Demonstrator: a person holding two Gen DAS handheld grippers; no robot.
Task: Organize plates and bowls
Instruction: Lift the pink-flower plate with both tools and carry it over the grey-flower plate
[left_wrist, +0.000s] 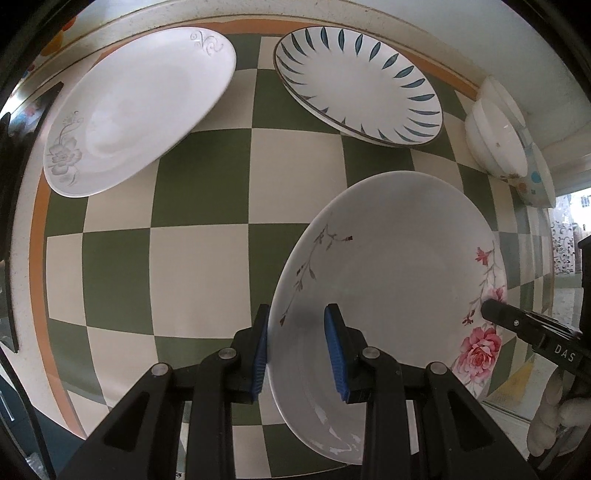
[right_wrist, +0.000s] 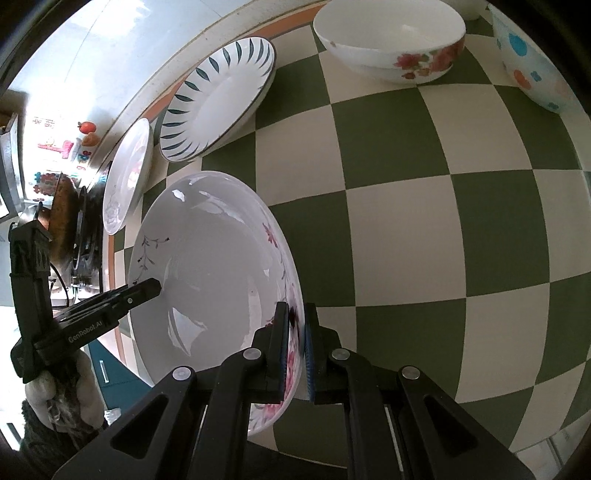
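A white plate with pink roses (left_wrist: 399, 266) is held above the green and cream checked table (left_wrist: 199, 266); it also shows in the right wrist view (right_wrist: 221, 266). My left gripper (left_wrist: 297, 343) straddles its left rim with a wide gap between the pads, so it looks open. My right gripper (right_wrist: 296, 332) is shut on the rose-painted rim. A white plate with a grey flower (left_wrist: 140, 107) lies at the far left. A plate with blue leaf marks (left_wrist: 358, 81) lies at the far middle.
A white bowl with red flowers (right_wrist: 391, 40) and a bowl with coloured dots (right_wrist: 532, 62) stand at the far right of the table. A stove with a pan (right_wrist: 64, 218) is beyond the table's left edge. A wall runs behind the table.
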